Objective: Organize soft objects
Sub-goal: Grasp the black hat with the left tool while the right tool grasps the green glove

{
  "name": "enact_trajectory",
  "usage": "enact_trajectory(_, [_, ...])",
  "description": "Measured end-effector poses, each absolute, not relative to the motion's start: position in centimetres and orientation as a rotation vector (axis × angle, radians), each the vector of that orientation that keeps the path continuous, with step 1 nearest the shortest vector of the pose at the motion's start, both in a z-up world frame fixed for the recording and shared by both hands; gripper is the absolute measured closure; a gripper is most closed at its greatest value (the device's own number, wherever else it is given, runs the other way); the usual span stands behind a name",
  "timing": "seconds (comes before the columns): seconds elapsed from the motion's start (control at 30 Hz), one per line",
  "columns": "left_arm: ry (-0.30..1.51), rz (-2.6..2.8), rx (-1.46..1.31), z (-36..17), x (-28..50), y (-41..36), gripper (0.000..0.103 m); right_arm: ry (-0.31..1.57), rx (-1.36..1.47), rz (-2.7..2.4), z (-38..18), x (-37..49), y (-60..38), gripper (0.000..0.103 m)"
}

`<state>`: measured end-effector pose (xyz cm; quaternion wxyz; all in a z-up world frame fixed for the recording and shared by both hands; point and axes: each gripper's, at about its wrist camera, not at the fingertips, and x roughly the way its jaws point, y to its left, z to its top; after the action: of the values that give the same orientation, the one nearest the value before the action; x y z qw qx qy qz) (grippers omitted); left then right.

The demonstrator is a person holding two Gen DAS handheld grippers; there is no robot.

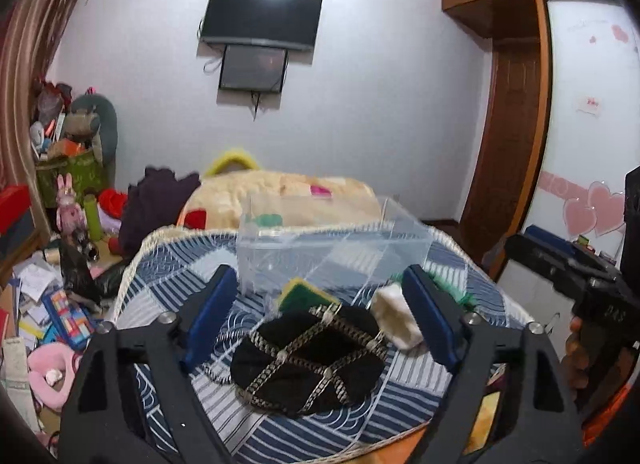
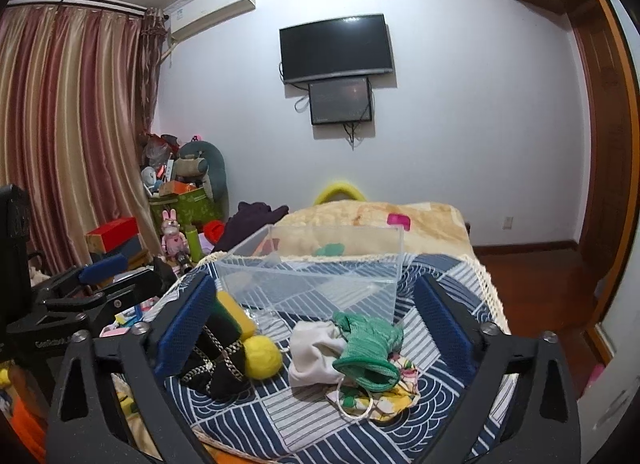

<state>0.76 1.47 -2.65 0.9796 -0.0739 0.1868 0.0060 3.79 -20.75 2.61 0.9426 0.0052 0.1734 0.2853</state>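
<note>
The black hat (image 1: 306, 360) with its crossed metallic trim lies flat on the blue patterned cloth (image 1: 280, 432) in the lower middle of the left wrist view, squarely between the spread fingers of the left tool (image 1: 320, 320); its longer span runs left to right across the gap. In the right wrist view it sits at the lower left, partly behind the left finger, so the left tool looks nearer and better lined up. The right tool (image 2: 316, 328), also spread and holding nothing, frames the green mesh bag (image 2: 366, 348) and white cloth (image 2: 310, 356) at centre. Behind both groups, toward mid-frame, stands the clear plastic box (image 2: 312, 280), seemingly the destination. A yellow ball (image 2: 262, 358) touches the hat's right side.
</note>
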Motion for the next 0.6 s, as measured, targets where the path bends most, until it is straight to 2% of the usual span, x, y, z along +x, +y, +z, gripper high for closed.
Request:
enact_trajectory(0.43, [0.521, 0.003, -0.165, -7.0, 4.1, 2.9, 0.019, 0.498, 0.003, 0.551, -1.5, 6.6, -20.8, 0.034])
enact_trajectory(0.6, [0.565, -0.024, -0.175, -8.4, 5.0, 3.2, 0.028, 0.564, -0.005, 0.533, -3.0, 8.0, -20.8, 0.043])
